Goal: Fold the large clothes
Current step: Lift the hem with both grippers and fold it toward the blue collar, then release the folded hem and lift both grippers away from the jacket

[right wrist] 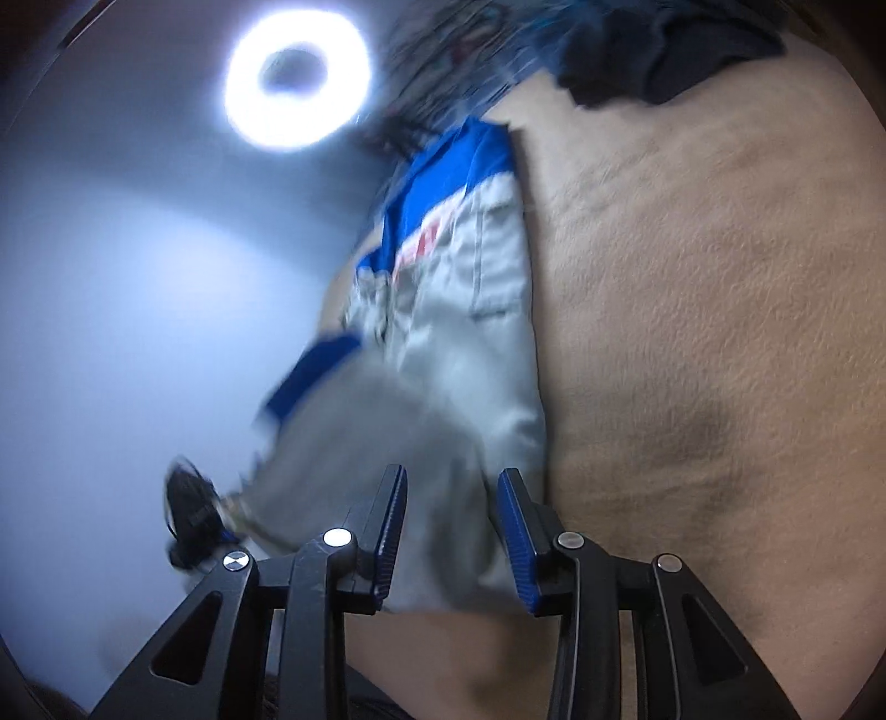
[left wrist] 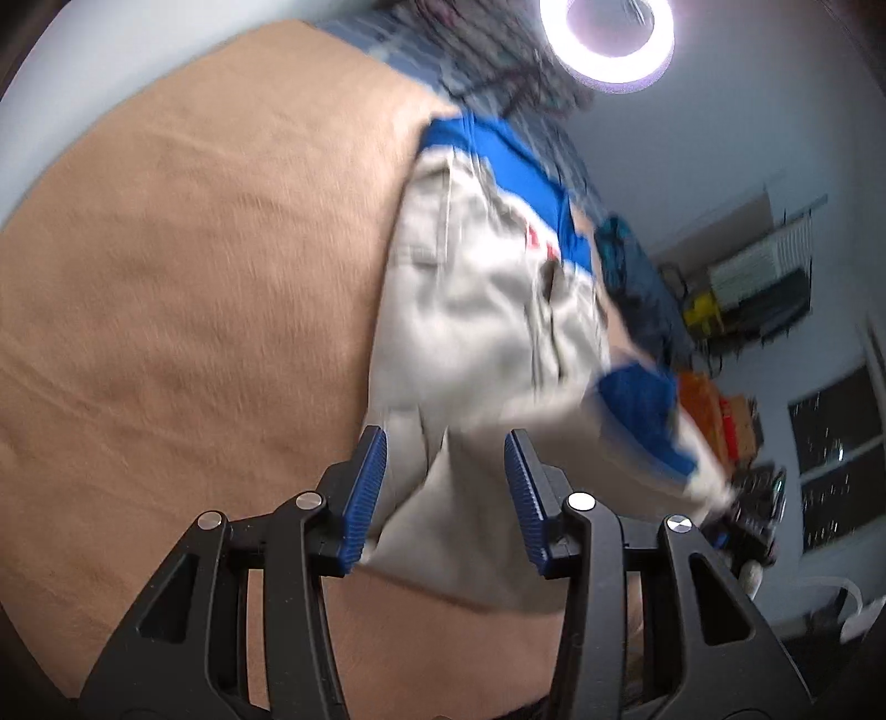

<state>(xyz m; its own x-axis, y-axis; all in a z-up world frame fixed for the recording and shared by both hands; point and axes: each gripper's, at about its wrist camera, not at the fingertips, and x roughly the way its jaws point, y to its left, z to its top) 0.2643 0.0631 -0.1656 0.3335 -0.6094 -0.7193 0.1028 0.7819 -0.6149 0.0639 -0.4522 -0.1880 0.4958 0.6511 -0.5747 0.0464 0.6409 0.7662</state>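
A grey work jacket (left wrist: 476, 310) with blue panels and a red logo lies on a tan cloth surface (left wrist: 183, 288). My left gripper (left wrist: 446, 487) is open, its blue pads either side of the jacket's near grey edge. In the right wrist view the same jacket (right wrist: 443, 343) runs up the middle, and my right gripper (right wrist: 451, 531) is open with the grey hem between its pads. Each wrist view shows the other gripper: the right one at the jacket's right end (left wrist: 753, 515), the left one at its left end (right wrist: 191, 515). Both views are motion-blurred.
A ring light (left wrist: 606, 33) glows overhead. A pile of dark and patterned clothes (right wrist: 653, 44) sits at the far edge of the tan surface (right wrist: 709, 332). Shelving with boxes (left wrist: 747, 288) and a dark window (left wrist: 836, 459) stand to the right.
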